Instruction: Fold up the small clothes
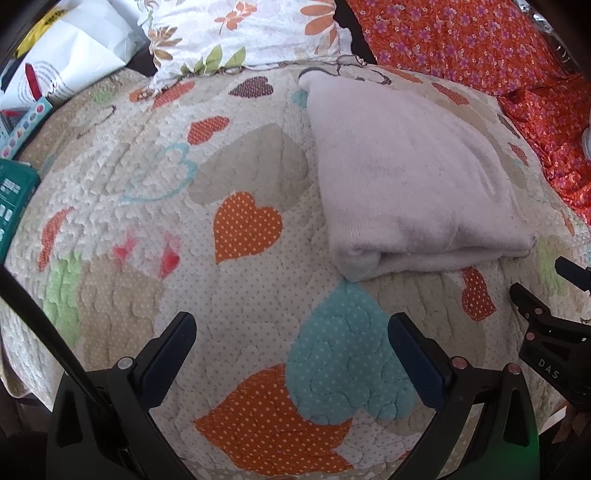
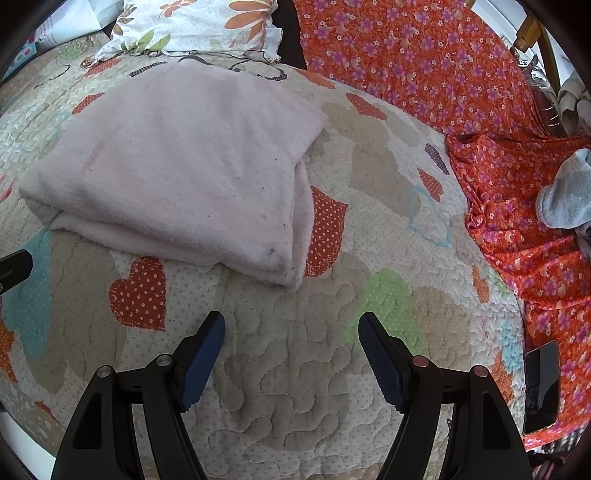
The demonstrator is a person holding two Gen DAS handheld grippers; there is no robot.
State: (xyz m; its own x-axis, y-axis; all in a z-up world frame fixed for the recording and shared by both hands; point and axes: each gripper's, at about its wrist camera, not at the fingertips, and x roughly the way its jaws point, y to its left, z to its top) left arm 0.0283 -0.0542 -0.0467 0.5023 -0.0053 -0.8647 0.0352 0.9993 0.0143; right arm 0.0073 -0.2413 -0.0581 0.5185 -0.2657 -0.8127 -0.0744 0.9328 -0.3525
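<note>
**Inspector:** Report on the grippers.

**Assistant:** The left gripper [image 1: 291, 328] has its jaws spread wide with nothing between them, only the heart-patterned quilt [image 1: 258, 314] below. The right gripper [image 2: 291, 328] is likewise wide apart and empty, poised over the same quilt.

**Inspector:** Location of the garment?

**Assistant:** The pale pink folded cloth [image 1: 410, 177] lies flat on the quilt, ahead of the left gripper and to its right, apart from both fingers. From the right wrist view the same cloth [image 2: 184, 166] sits ahead and to the left, its layered edges facing the gripper. Neither gripper touches it.

**Inspector:** Surroundings?

**Assistant:** A floral pillow [image 2: 195, 26] lies beyond the cloth. An orange flowered sheet [image 2: 480, 92] runs along the right gripper's far right, bearing a grey sock-like item [image 2: 565, 199]. A dark phone [image 2: 541, 387] lies at the sheet's near edge, right of the right gripper.
</note>
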